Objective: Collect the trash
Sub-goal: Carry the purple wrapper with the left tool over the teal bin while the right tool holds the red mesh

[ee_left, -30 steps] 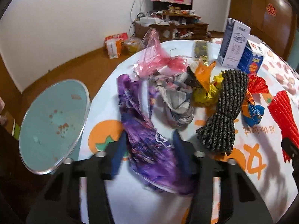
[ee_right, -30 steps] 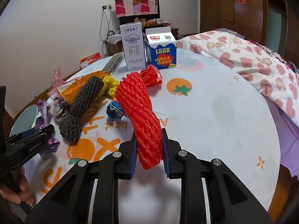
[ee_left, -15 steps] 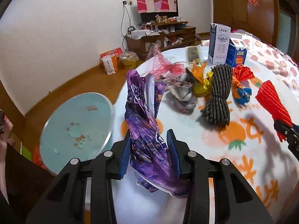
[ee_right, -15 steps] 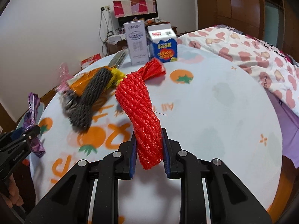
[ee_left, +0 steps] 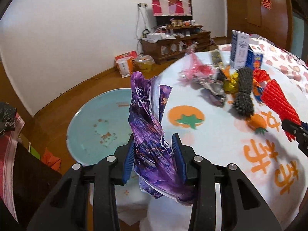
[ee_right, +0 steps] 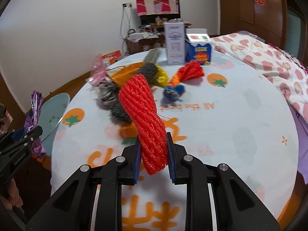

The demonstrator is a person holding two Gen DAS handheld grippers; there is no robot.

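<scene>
White cloth with orange fruit pictures covers the round table (ee_right: 240, 127). Up close, the left gripper (ee_left: 154, 154) squeezes a purple bag (ee_left: 148, 127) over the table's edge, and the right gripper (ee_right: 153, 150) squeezes a red net roll (ee_right: 144, 113) above the table. Farther back lie a black net roll (ee_left: 243, 94) and bright wrappers (ee_right: 173, 88), then 2 cartons (ee_right: 189, 44).

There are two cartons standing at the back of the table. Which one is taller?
The white carton is taller. It stands just left of the shorter blue carton, which has a gabled top and a red and yellow label.
</scene>
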